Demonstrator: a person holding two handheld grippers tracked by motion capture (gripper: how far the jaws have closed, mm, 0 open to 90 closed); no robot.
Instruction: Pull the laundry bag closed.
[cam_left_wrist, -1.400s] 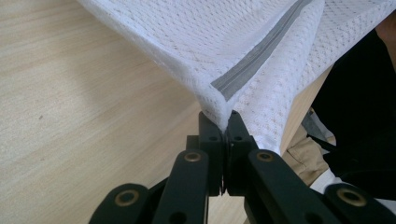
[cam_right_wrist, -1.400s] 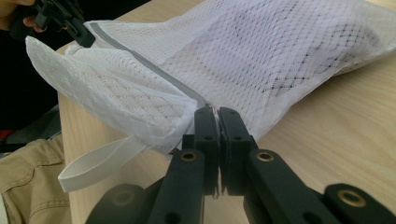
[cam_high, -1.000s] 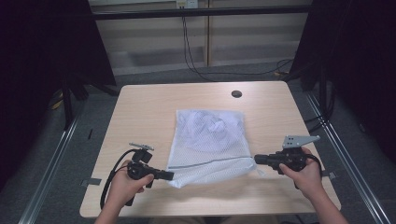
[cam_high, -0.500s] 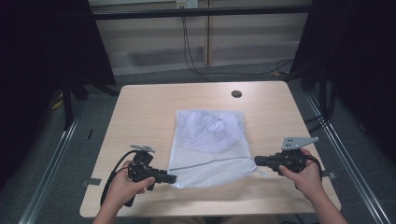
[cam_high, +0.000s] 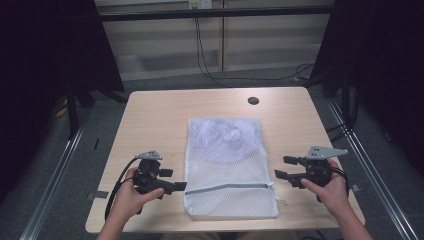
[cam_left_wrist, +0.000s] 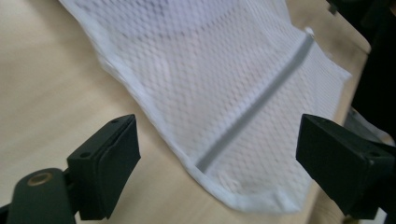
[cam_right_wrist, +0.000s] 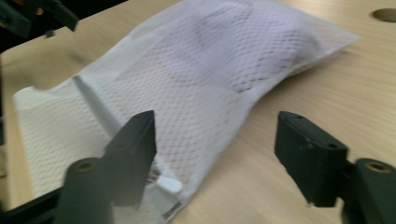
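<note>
White mesh laundry bag (cam_high: 230, 167) lay flat on the light wooden desk (cam_high: 150, 120), in the near middle part, its short bottom edge close to the desk's near edge. Grey zip line (cam_high: 227, 188) ran across the bag's lower part, from the bag's left edge to its right edge. White zip pull (cam_right_wrist: 168, 183) sat at the bag's right edge. Pale bundle of cloth, dim through the mesh, filled the bag's far half and raised it there; near half lay thin and flat. Small dark round hole (cam_high: 253, 100) in the desk sat beyond the bag's far right corner, well apart from it.

Left hand-held gripper (cam_high: 172, 180) hung just beside the bag's left edge, level with the zip line, gripped by the left hand (cam_high: 131, 197). Jaws had just been opening and stood wide apart, bag edge between them in the left gripper view (cam_left_wrist: 215, 158) but no pad pressing on it. Nothing held.

Right hand-held gripper (cam_high: 282, 167) hung near the bag's right edge, slightly off it, gripped by the right hand (cam_high: 327, 192). Jaws had just been opening too and stood wide, the bag's edge and zip pull ahead of them in the right gripper view (cam_right_wrist: 215, 154), no pad on the mesh. Nothing held.

Black cable (cam_high: 117, 187) looped from the left hand-held gripper toward the desk's near edge, left of the bag.
</note>
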